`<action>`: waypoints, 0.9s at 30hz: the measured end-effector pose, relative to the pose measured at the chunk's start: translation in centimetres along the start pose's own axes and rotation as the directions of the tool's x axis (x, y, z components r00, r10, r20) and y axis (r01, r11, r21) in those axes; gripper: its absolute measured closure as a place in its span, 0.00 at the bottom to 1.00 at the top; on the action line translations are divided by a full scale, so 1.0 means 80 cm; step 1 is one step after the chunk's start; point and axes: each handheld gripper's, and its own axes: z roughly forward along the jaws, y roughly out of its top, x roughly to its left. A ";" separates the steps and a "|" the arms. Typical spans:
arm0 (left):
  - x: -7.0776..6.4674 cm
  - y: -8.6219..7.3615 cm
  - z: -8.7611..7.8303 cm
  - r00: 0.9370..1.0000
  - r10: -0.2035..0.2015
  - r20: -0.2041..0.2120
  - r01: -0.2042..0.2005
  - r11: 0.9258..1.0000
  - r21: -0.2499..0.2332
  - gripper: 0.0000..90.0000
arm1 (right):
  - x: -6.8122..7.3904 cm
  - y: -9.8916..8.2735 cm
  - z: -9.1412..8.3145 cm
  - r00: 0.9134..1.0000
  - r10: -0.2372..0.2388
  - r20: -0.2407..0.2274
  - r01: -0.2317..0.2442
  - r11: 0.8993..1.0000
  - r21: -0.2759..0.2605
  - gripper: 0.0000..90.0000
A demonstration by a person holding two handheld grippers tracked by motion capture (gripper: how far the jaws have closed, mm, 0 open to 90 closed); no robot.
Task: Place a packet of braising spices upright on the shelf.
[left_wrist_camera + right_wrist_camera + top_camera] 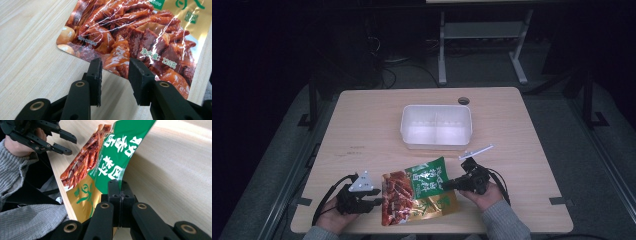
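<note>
Snack packet point(418, 192): right gripper point(120, 187) clamped on edge, lifting it toward tub point(436, 125); left gripper point(115, 72) jaws parted, pads clear of packet.

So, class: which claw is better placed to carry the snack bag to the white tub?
Probably the right claw: it is shut on the bag edge, lifting it. The left claw is open, bag unclamped.

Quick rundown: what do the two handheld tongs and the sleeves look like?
Both tongs, left and right, are black linkage frames with brass-coloured pivot rivets and flat ribbed pads. The left carries a grey three-cornered plate. Black cables trail from each. The sleeves are grey ribbed knit.
</note>
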 end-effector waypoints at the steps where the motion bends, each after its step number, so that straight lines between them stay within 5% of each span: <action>1: 0.000 0.000 0.000 1.000 0.000 -0.002 0.000 1.000 0.000 0.70 | 0.001 0.002 -0.002 1.000 -0.005 0.001 0.005 1.000 0.002 1.00; 27: 0.004 -0.006 -0.002 1.000 -0.018 -0.024 0.018 1.000 0.000 0.63 | 0.037 0.068 -0.059 0.989 -0.145 0.022 0.144 0.989 0.038 1.00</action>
